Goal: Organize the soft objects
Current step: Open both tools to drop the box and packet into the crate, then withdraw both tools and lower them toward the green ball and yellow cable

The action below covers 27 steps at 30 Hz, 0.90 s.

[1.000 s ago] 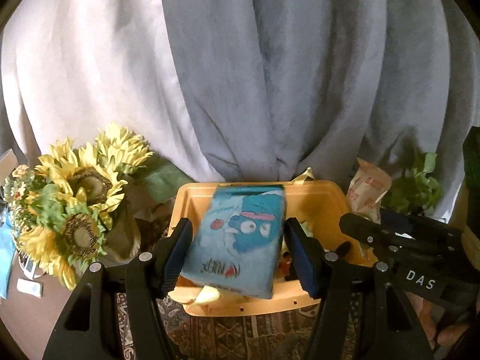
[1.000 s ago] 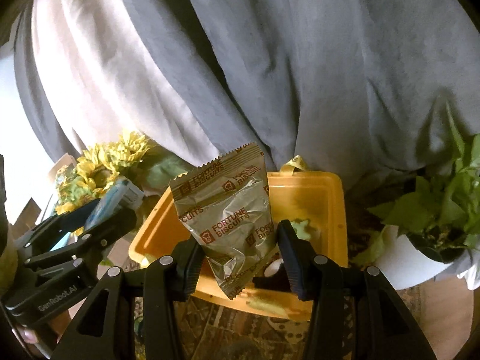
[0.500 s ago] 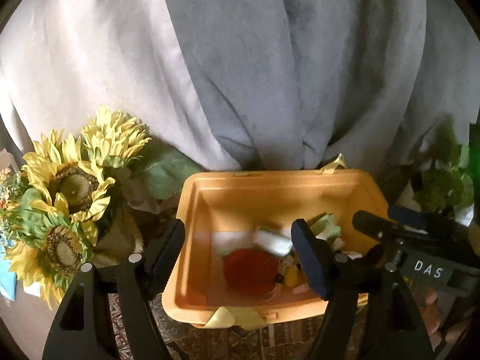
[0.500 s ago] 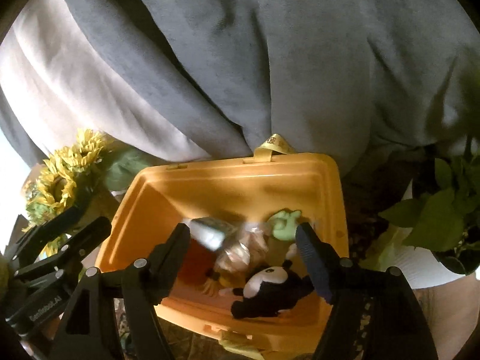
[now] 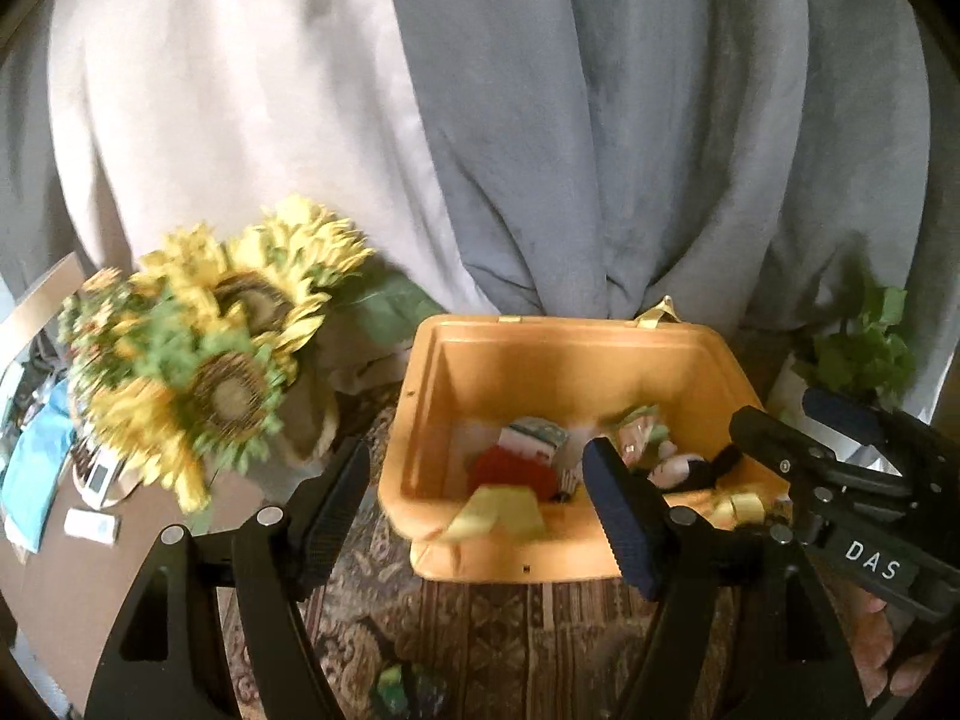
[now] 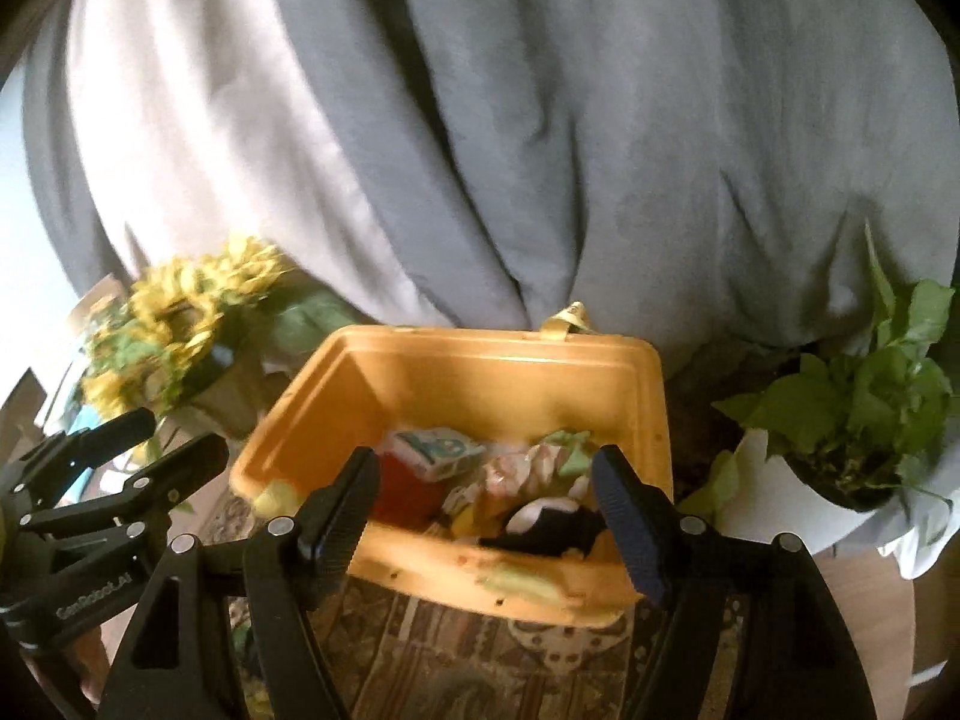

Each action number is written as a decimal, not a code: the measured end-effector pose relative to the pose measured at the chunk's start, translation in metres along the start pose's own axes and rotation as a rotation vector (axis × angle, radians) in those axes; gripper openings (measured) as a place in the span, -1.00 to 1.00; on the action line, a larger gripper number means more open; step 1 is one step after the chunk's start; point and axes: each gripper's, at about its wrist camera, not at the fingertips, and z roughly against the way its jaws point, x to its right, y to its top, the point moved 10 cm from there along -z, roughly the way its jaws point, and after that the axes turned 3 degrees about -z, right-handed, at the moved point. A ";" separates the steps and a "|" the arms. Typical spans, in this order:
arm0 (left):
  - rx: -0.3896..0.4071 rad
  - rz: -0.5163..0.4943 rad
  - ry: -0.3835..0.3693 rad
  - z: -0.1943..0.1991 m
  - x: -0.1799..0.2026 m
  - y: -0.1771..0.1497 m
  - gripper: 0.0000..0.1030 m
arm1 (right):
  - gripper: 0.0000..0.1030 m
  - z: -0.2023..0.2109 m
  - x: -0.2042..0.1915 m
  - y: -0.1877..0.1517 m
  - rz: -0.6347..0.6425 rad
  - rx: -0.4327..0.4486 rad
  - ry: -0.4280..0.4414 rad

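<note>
Hand-held grippers (image 5: 480, 504) (image 6: 486, 507) hover spread and empty, tilted toward bin (image 5: 576, 360).

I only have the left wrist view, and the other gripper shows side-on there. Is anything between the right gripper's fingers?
Observer: No. The right gripper has just been opening its jaws, and nothing is between them. It faces the yellow box.
Operator: And the crinkled packet? I can barely make it out here.
Observer: The crinkled packet lies inside the box, just right of the blue-print pack and next to the black-and-white plush.
</note>
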 end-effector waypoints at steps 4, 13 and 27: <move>-0.005 0.016 0.020 0.023 -0.006 -0.018 0.43 | 0.43 0.025 -0.015 -0.010 0.037 0.019 0.019; 0.010 0.059 0.122 0.071 -0.033 -0.068 0.43 | 0.43 0.061 -0.049 -0.045 0.095 0.043 0.082; -0.032 0.070 0.133 0.098 -0.058 -0.137 0.43 | 0.43 0.076 -0.091 -0.121 0.123 -0.031 0.169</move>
